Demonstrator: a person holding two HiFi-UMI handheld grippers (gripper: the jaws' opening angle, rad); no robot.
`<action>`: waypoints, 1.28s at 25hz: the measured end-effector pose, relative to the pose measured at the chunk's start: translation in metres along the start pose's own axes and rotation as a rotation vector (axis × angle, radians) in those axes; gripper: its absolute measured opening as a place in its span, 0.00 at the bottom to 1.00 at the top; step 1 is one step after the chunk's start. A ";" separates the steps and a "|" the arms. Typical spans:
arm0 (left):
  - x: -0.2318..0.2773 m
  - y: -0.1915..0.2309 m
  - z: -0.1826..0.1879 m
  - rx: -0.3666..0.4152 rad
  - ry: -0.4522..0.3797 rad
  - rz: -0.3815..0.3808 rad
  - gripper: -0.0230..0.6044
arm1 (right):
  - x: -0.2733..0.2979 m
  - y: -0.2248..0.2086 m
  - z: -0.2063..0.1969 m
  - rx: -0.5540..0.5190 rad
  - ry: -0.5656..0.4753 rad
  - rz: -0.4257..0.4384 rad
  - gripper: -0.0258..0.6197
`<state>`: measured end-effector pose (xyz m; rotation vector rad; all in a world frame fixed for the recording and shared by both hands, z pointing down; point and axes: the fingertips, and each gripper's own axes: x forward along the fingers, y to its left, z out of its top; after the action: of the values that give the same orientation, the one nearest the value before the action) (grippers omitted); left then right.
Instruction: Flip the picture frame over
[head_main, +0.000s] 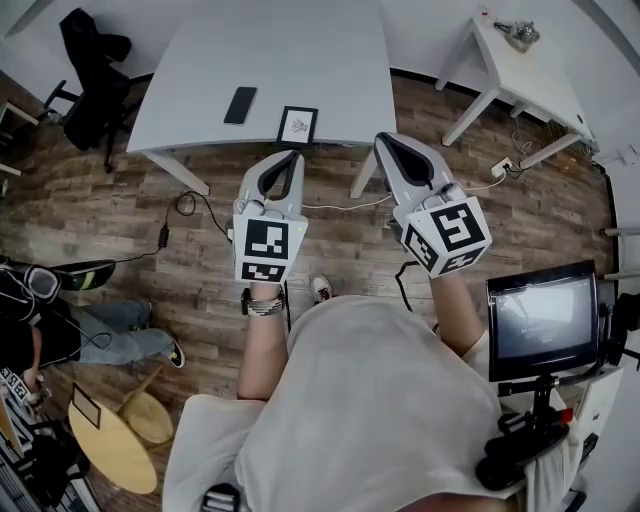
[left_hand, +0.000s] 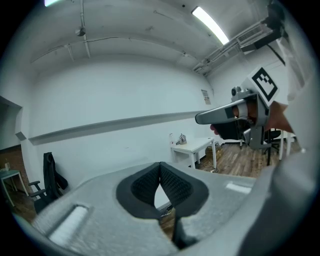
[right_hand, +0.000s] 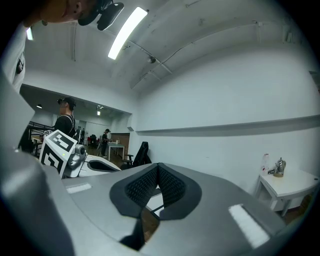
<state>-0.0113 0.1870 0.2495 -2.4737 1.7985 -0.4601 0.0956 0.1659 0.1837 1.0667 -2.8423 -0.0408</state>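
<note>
Grey table (head_main: 300, 50) bearing picture frame (head_main: 297, 126), picture side showing, near front edge; left gripper (head_main: 293, 157) and right gripper (head_main: 384, 141) clenched empty, short of it; flip wholly outstanding

The picture frame (head_main: 297, 125) lies on the table (head_main: 300, 50) at its front edge, the phone (head_main: 240, 104) just left of it, the left gripper (head_main: 290, 156) just before the frame, the right gripper (head_main: 386, 141) off the front right corner.
</note>
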 end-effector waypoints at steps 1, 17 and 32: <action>0.003 0.003 0.000 0.006 0.000 0.000 0.04 | 0.003 -0.002 -0.002 0.005 0.004 -0.004 0.04; 0.045 0.034 -0.021 0.034 0.070 -0.025 0.04 | 0.051 -0.030 -0.017 0.052 0.041 -0.028 0.04; 0.139 0.078 -0.071 -0.071 0.211 -0.052 0.04 | 0.153 -0.079 -0.074 0.111 0.144 0.033 0.04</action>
<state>-0.0633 0.0409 0.3298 -2.6121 1.8564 -0.6965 0.0408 0.0071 0.2657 0.9990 -2.7587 0.1905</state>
